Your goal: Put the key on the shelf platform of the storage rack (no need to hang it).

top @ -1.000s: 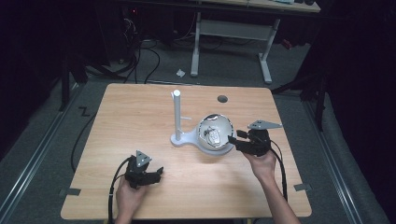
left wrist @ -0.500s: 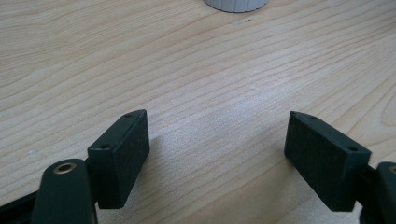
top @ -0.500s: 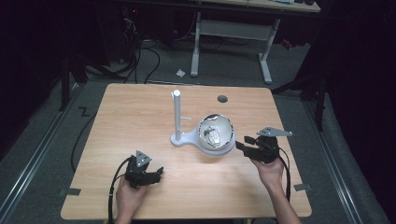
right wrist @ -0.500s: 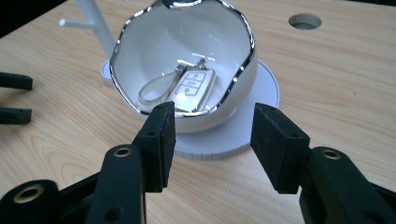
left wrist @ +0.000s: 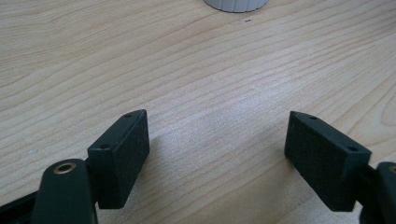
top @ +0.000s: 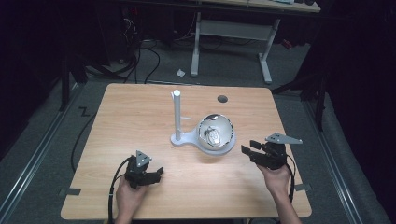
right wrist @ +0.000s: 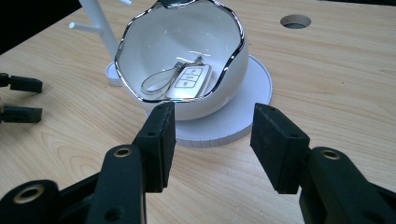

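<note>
Right claw (top: 254, 151), spread and empty, has backed away from the bowl (top: 227, 131), key fob (right wrist: 189, 82) apparently delivered inside.

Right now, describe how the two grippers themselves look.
Both are black. The left gripper carries a small grey three-cornered plate on top, with a black cable trailing back past the hand. The right gripper has a larger grey plate and its own black cable. Each has two flat rectangular black jaws with small screw holes.

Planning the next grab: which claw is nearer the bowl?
Right. The right claw sits open just beside the bowl, pointing at it. The left claw rests open farther off, toward the table's near left.
</note>
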{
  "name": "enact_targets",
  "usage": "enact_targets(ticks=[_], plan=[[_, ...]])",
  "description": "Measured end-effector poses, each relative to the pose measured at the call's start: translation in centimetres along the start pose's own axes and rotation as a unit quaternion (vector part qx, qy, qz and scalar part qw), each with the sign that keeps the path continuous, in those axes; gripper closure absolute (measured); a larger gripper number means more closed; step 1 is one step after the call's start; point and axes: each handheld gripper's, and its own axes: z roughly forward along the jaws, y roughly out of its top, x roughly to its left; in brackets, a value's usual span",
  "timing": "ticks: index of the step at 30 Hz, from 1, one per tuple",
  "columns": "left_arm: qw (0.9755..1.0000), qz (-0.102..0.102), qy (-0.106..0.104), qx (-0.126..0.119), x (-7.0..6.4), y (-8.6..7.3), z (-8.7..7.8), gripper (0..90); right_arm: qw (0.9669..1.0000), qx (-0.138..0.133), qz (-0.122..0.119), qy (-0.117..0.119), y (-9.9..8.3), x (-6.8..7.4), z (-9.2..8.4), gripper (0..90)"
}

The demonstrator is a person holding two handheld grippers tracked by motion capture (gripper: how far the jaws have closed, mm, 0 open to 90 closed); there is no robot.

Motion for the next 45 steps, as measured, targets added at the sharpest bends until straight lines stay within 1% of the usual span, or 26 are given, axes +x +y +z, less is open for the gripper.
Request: enact_targets(ticks=[3,5,10,21,30,36,45], plan=[[1.0000,0.000,0.000,0.000,0.0,0.0,0.0,22.5,1.0000,-0.003,0.002,0.005,-0.3,0.1,-0.3,50.5],[1.0000,0.000,0.000,0.000,0.0,0.0,0.0,22.6,1.0000,-0.004,0.006,0.005,-0.5,0.2,-0.5,50.5],[1.0000,0.000,0.000,0.000,0.0,0.0,0.0,22.6,0.9999,-0.009,0.005,0.006,-0.9,0.3,-0.9,50.4],[1.0000,0.000,0.000,0.000,0.0,0.0,0.0,22.5,0.9998,-0.016,0.011,0.009,-1.8,0.5,-1.2,50.2],[1.0000,0.000,0.000,0.000,0.0,0.0,0.0,22.5,0.9996,-0.017,0.019,0.015,-2.7,0.9,-1.0,50.1],[1.0000,0.000,0.000,0.000,0.0,0.0,0.0,22.5,0.9995,-0.017,0.017,0.021,-3.2,1.2,-0.8,49.6],[1.0000,0.001,0.000,0.000,0.0,0.0,0.0,22.5,0.9995,-0.016,0.017,0.023,-3.9,1.7,-0.3,48.1]])
